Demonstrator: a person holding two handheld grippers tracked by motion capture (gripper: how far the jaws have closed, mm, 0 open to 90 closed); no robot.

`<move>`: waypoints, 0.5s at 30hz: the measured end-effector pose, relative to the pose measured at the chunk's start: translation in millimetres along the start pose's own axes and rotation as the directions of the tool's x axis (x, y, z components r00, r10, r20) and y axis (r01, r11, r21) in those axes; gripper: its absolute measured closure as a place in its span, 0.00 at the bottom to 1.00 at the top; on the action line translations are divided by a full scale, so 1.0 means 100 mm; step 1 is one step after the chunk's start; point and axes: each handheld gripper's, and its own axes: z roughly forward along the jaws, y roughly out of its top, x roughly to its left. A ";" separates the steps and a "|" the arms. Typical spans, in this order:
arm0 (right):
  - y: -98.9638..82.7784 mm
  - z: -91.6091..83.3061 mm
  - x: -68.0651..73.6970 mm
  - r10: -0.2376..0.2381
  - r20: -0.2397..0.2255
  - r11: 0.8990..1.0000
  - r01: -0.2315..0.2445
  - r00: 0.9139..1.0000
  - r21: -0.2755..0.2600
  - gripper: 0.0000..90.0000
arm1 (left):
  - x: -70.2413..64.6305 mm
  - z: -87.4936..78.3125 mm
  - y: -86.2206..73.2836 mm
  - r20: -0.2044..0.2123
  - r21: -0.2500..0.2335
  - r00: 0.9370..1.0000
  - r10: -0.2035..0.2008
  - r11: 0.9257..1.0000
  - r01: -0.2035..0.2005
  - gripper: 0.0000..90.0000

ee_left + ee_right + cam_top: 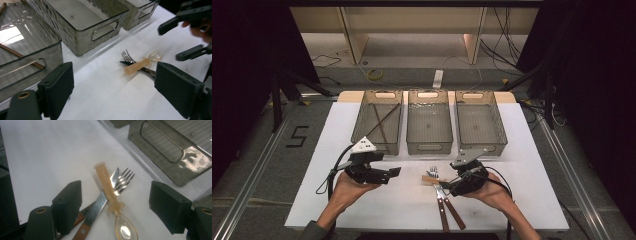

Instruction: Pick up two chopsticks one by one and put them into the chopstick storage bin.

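A small translucent amber plastic spoon (pixel 113 202) lay on the white table cover (pixel 522 165), in its front half and a little right of the middle. The spoon rested across a steel fork (pixel 122 182) and a serrated steel knife (pixel 100 206), touching both; its clear bowl (pixel 124 228) pointed toward the right gripper (pixel 116 210) in the right gripper view. The fork and the knife had brown wooden handles (pixel 449 212) that ran toward the front edge of the cover.

The right gripper hovered just above this small pile with its two black jaws wide apart, one on each side of the cutlery, and it held nothing. I could not tell whether the jaws touched the cover. The left gripper (pixel 379 172) was held over the cover to the left of the pile, well apart from it. Its jaws were also spread wide and were empty, and they pointed toward the cutlery.

Behind them, along the far edge of the cover, three smoky transparent plastic bins stood side by side. The left bin (pixel 359 127) contained thin brown sticks (pixel 382 125). The middle bin (pixel 428 145) and the right bin (pixel 500 130) seemed to be empty.
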 end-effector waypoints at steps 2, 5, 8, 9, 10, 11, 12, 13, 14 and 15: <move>0.02 0.04 -0.01 0.002 -0.004 1.000 -0.002 1.000 0.010 0.31 | -0.01 -0.01 -0.02 -0.005 -0.008 1.000 -0.004 1.000 0.004 0.17; 0.03 0.10 -0.02 -0.009 -0.010 1.000 0.009 1.000 0.024 0.31 | -0.02 -0.02 -0.04 -0.001 -0.017 1.000 -0.012 1.000 0.012 0.17; 0.03 0.16 -0.02 -0.011 -0.009 0.999 0.012 1.000 0.043 0.31 | -0.05 -0.03 -0.06 -0.001 -0.033 1.000 -0.005 0.999 0.005 0.17; 0.03 0.17 -0.03 -0.014 -0.013 0.999 0.014 1.000 0.047 0.32 | -0.07 -0.04 -0.06 -0.001 -0.042 1.000 -0.004 0.999 0.004 0.17; 0.03 0.18 -0.03 -0.017 -0.012 0.999 0.018 1.000 0.049 0.32 | -0.08 -0.04 -0.06 0.000 -0.049 1.000 -0.002 0.999 0.002 0.17; 0.03 0.19 -0.03 -0.013 -0.010 0.999 0.013 1.000 0.052 0.32 | -0.09 -0.05 -0.07 0.003 -0.053 1.000 -0.005 0.999 0.005 0.17; 0.04 0.20 -0.03 -0.014 -0.011 0.998 0.015 1.000 0.053 0.32 | -0.09 -0.05 -0.07 0.002 -0.056 1.000 -0.002 0.998 0.002 0.17; 0.04 0.20 -0.03 -0.015 -0.015 0.998 0.016 1.000 0.059 0.33 | -0.09 -0.06 -0.08 0.000 -0.058 1.000 0.004 0.998 -0.004 0.17; 0.04 0.21 -0.04 -0.018 -0.015 0.998 0.019 1.000 0.060 0.33 | -0.10 -0.06 -0.09 -0.006 -0.060 1.000 0.008 0.998 -0.008 0.17; 0.04 0.22 -0.04 -0.011 -0.015 0.998 0.012 1.000 0.059 0.33 | -0.10 -0.07 -0.09 -0.014 -0.060 1.000 0.012 0.998 -0.012 0.17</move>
